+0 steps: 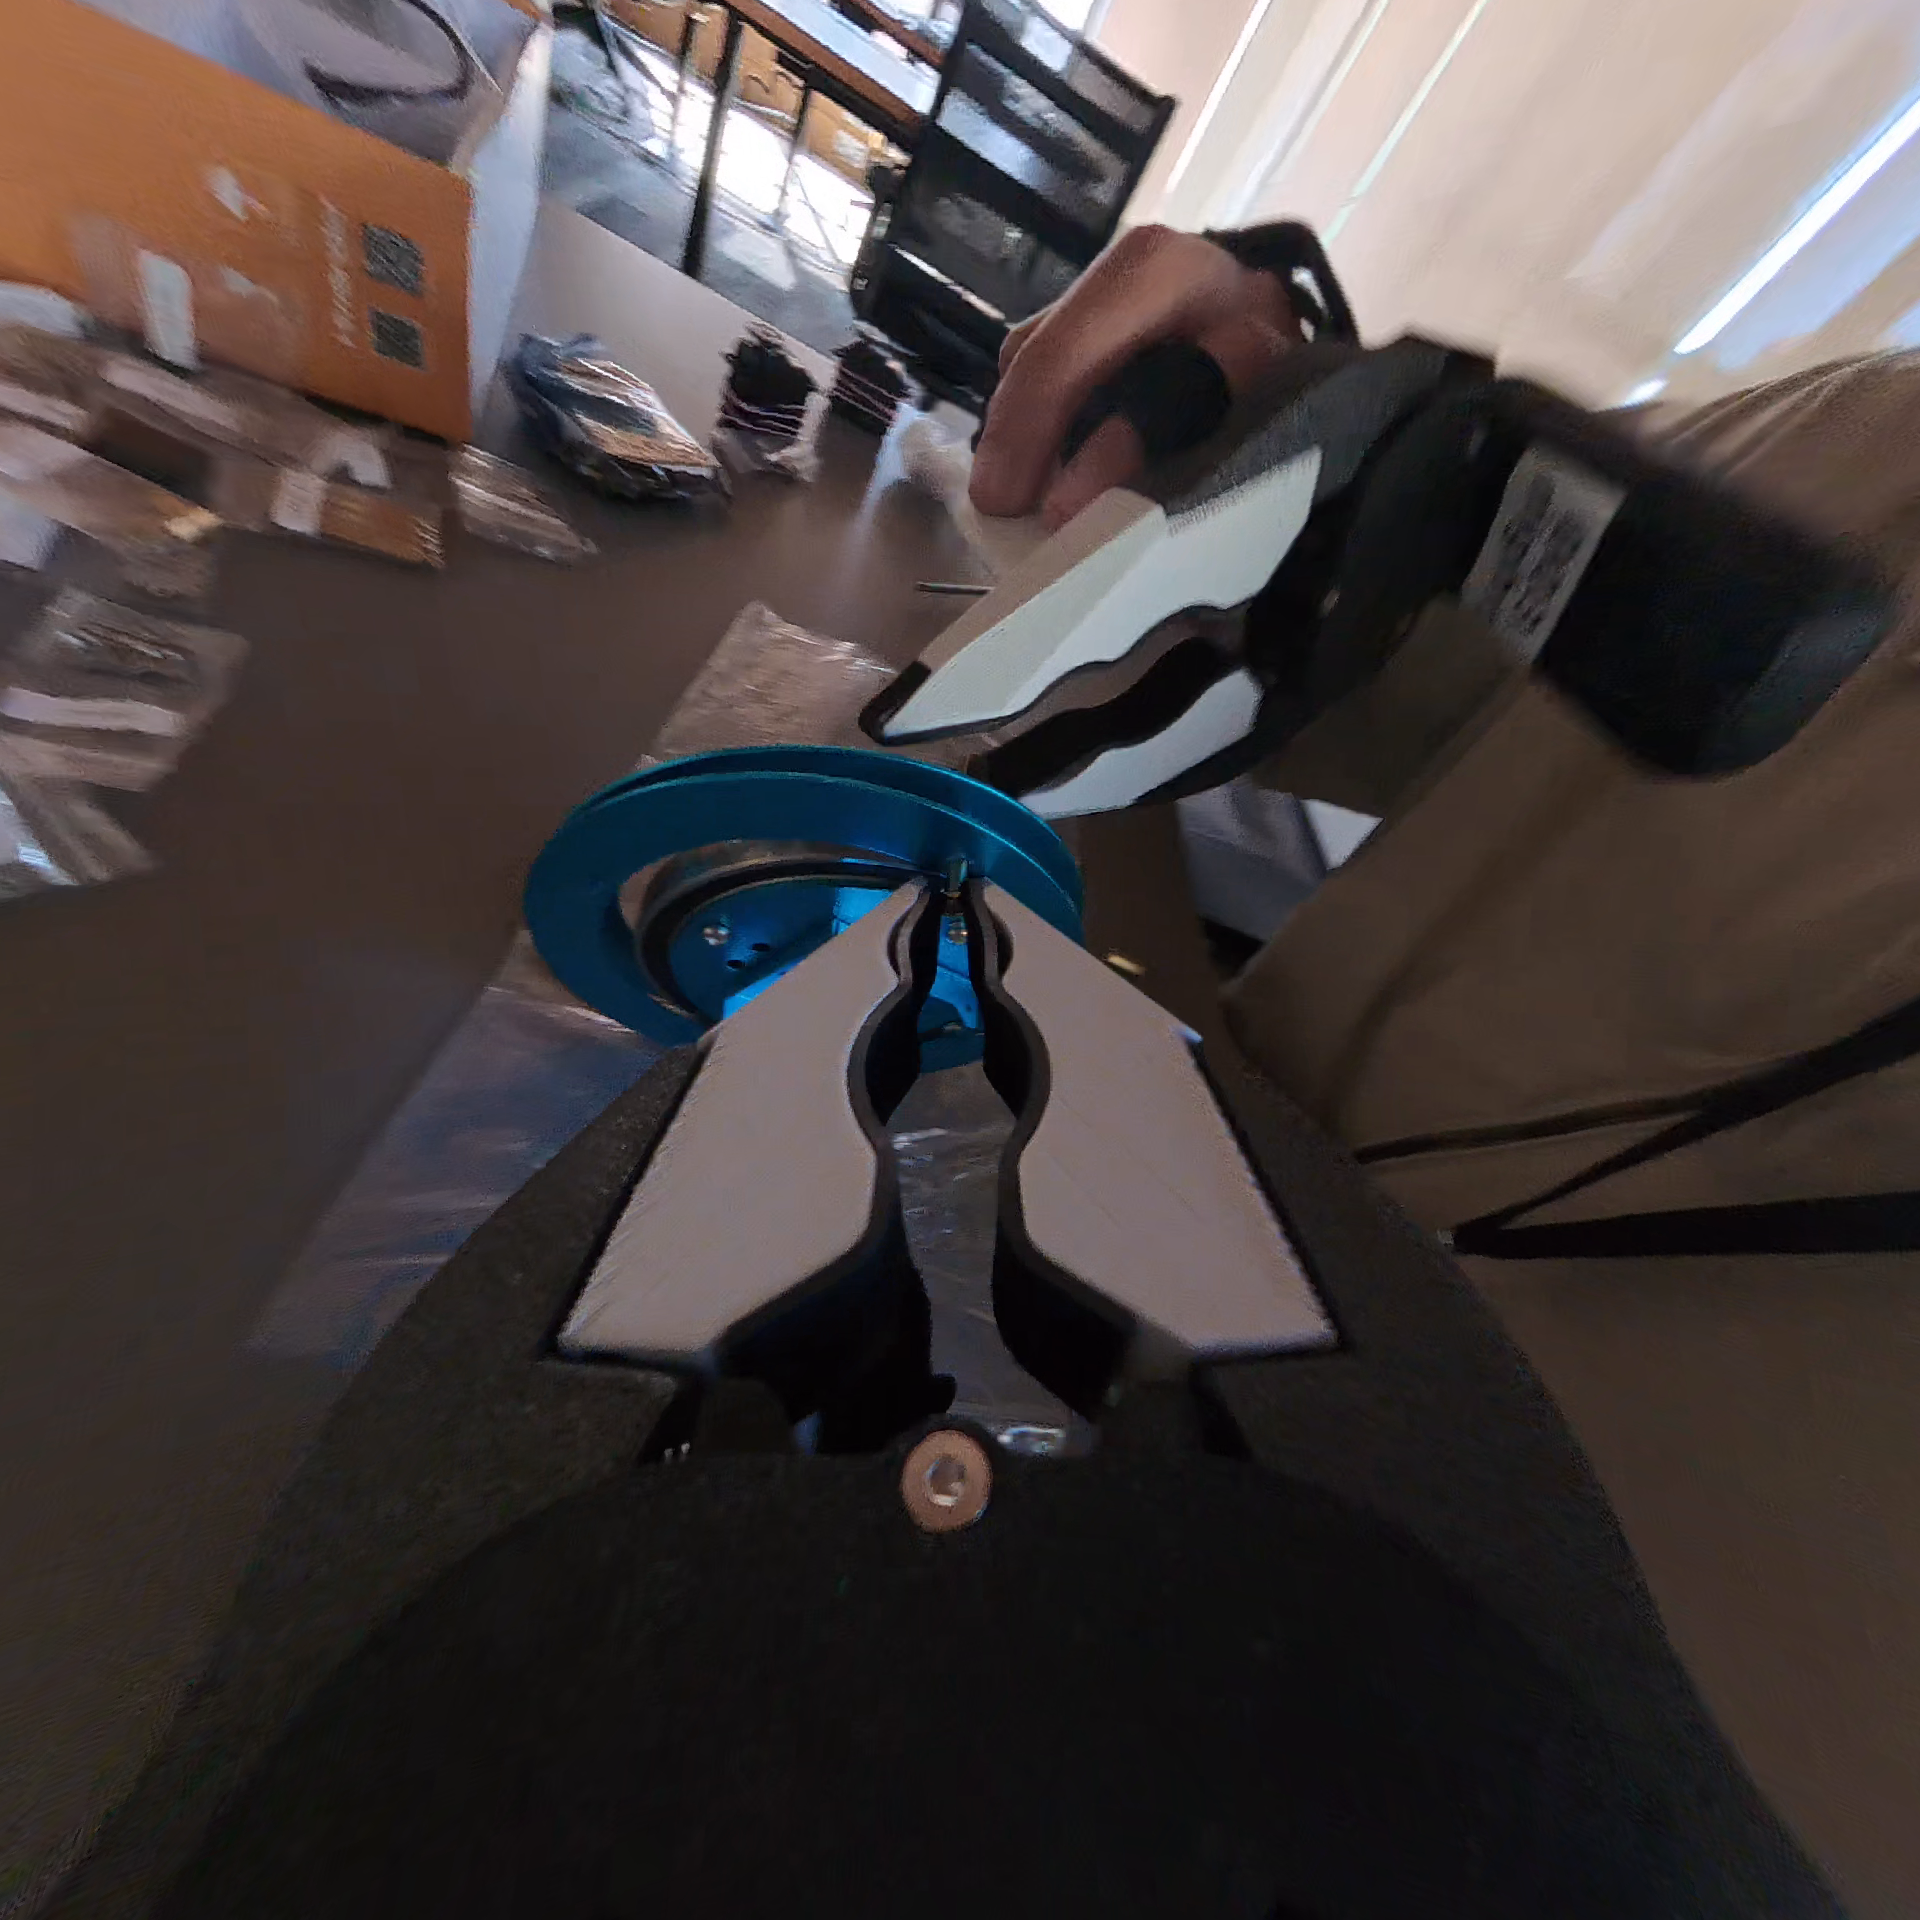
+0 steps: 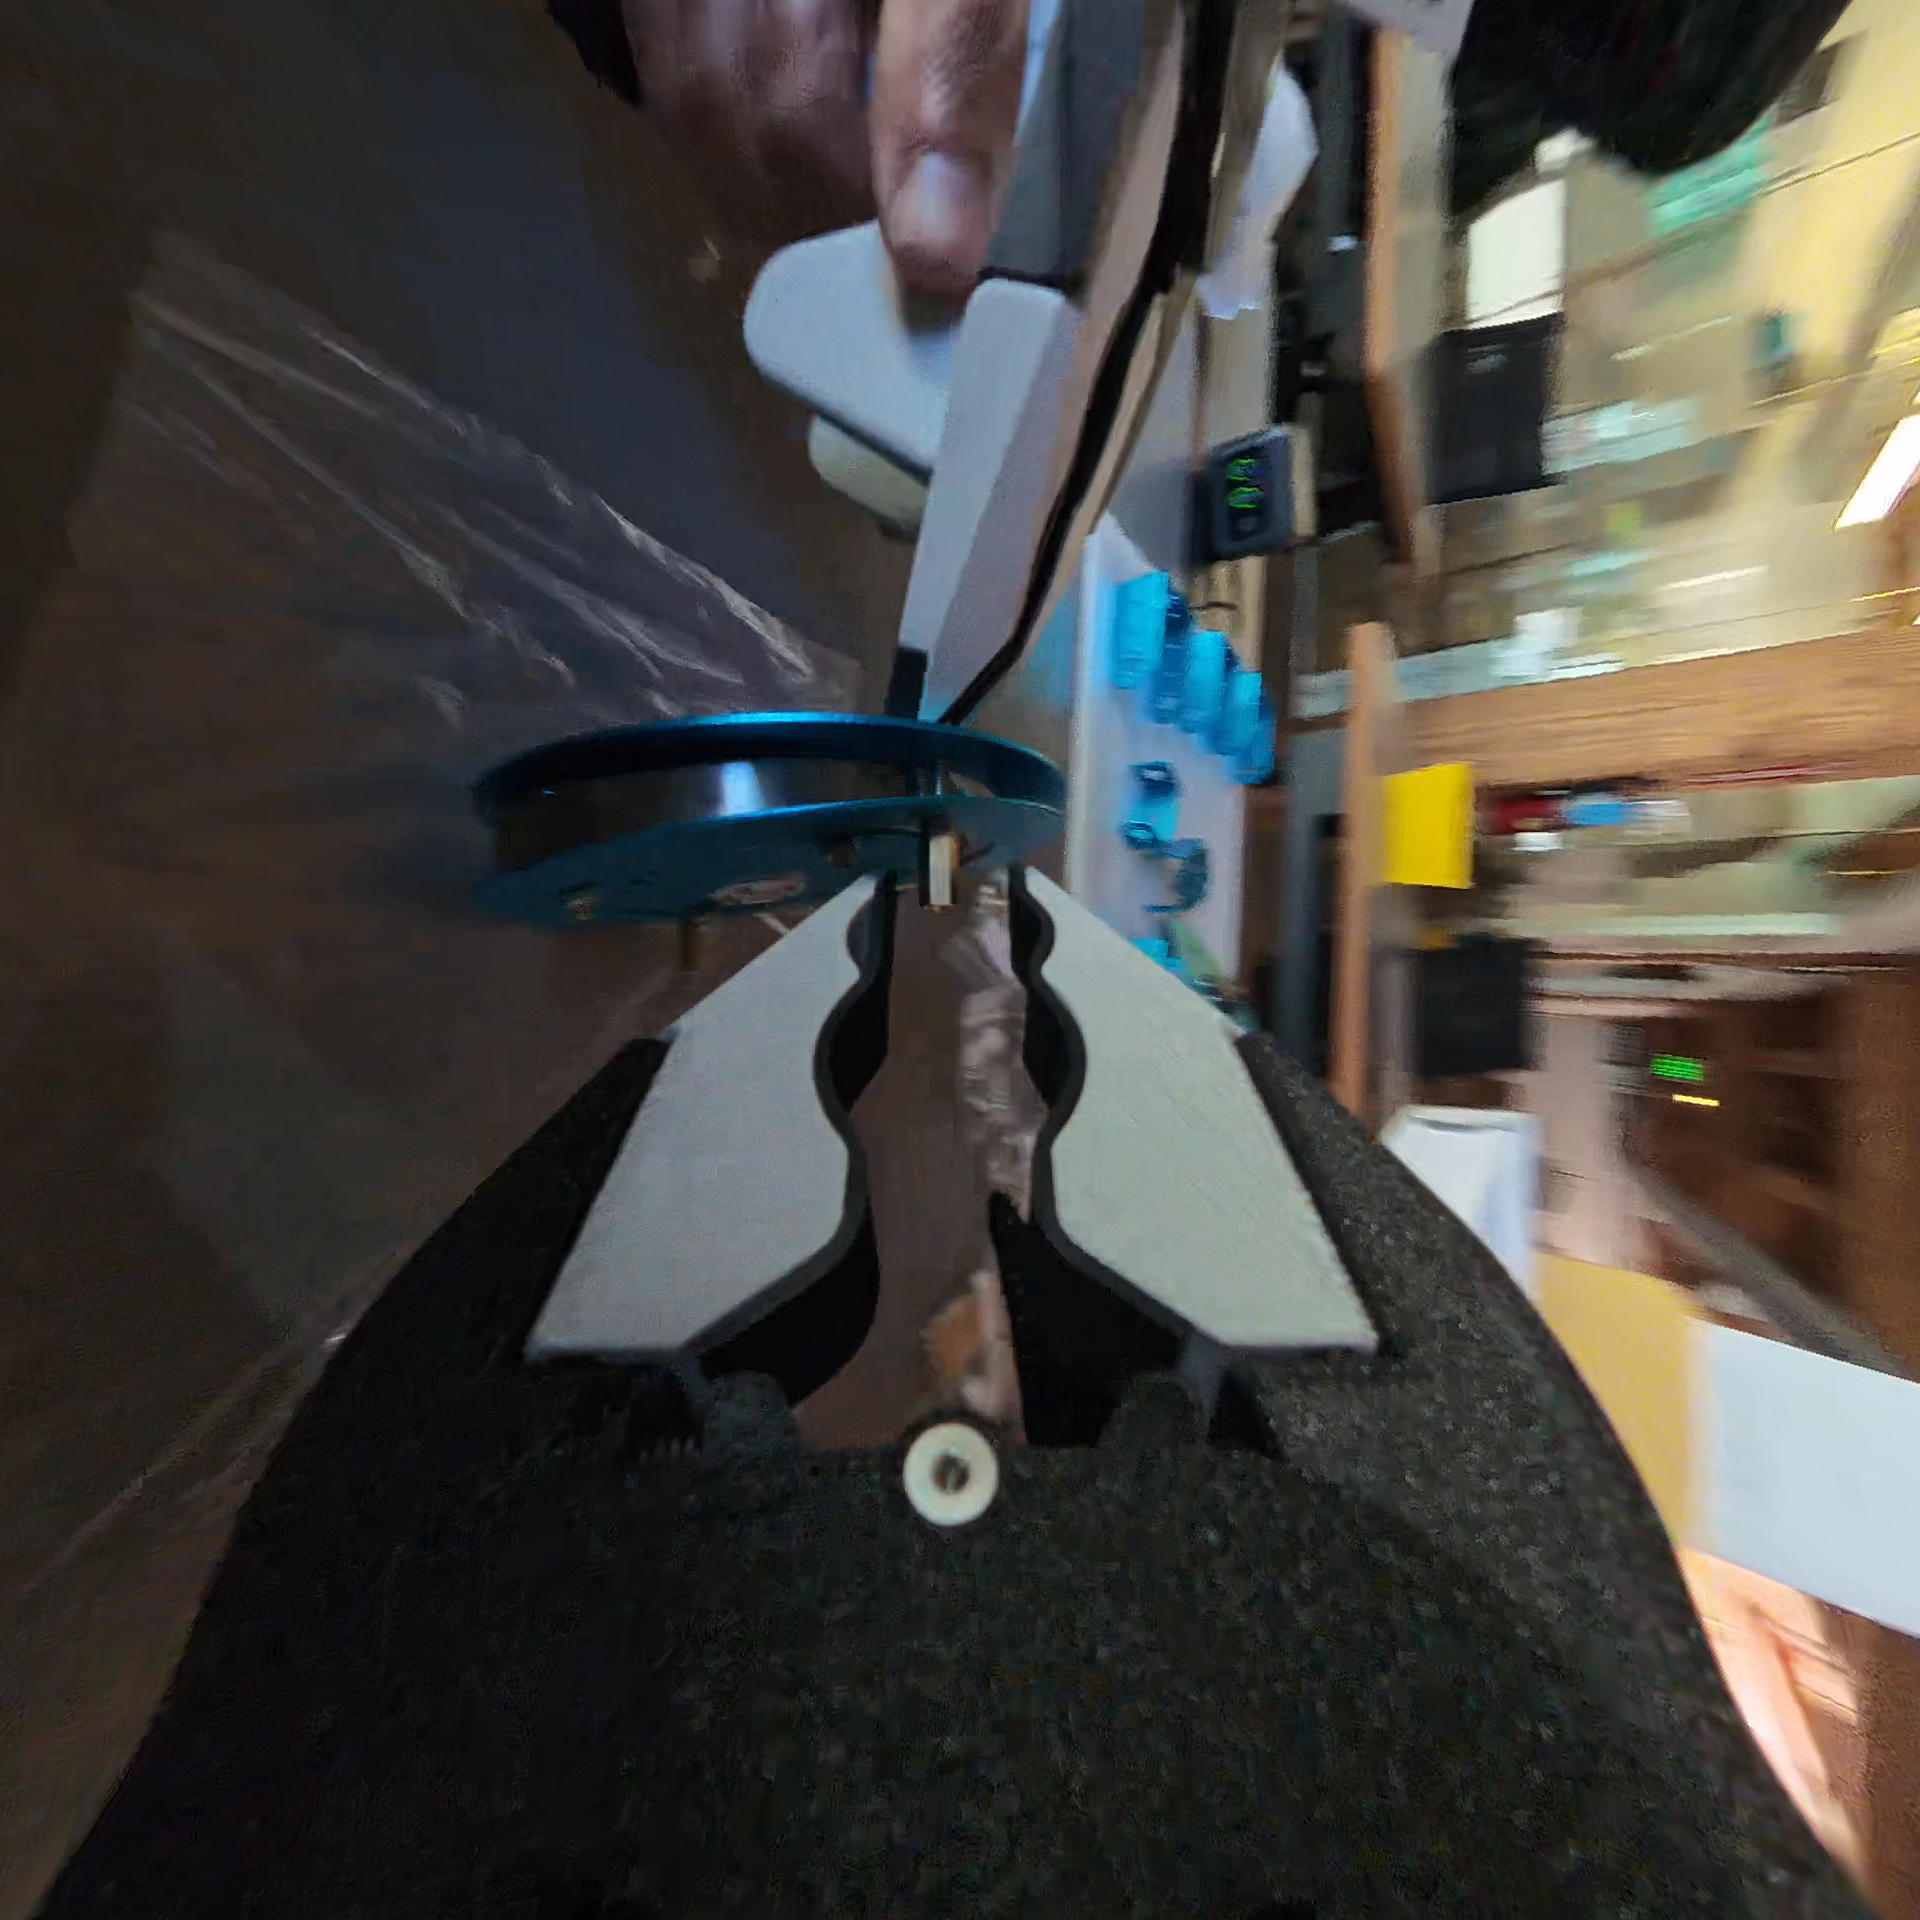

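My left gripper (image 1: 951, 896) pinched a small screw (image 1: 953, 871) at the blue double-flanged metal pulley wheel (image 1: 665, 831) rim | right gripper (image 2: 951, 891) narrowly parted beside that wheel's standoff (image 2: 938, 883) | wheel on clear plastic bag (image 2: 416, 499).

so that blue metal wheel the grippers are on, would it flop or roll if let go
The blue wheel looks like rigid metal, so probably stiff and weighty for its size. Being round, it could roll if set on edge. Its glossy flanges may slip between the left gripper fingertips.
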{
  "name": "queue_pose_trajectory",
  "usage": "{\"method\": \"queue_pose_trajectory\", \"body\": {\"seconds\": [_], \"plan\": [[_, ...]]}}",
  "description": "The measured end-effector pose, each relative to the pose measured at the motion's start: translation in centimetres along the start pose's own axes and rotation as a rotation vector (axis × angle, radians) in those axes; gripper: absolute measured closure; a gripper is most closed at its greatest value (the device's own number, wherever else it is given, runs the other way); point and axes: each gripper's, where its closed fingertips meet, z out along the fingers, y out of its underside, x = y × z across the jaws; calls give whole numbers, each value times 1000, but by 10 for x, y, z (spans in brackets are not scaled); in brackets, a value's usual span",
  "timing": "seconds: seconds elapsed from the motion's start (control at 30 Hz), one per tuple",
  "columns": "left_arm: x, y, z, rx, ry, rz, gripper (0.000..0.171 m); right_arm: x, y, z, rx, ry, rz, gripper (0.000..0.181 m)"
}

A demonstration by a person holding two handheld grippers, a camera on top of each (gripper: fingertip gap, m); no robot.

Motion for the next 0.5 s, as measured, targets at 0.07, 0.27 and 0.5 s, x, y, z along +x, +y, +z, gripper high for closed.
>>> {"method": "queue_pose_trajectory", "body": {"seconds": [0.07,0.27,0.5], "plan": [[4,1,2,3,65,-76,169,2,-5,-2,-10,125,-155,166],[1,-2,0,46,162,-328,170,7,-12,-6,-62,396,-569,166],[-8,-5,-2,109,198,-472,170,11,-6,1,-98,451,-563,176]]}}
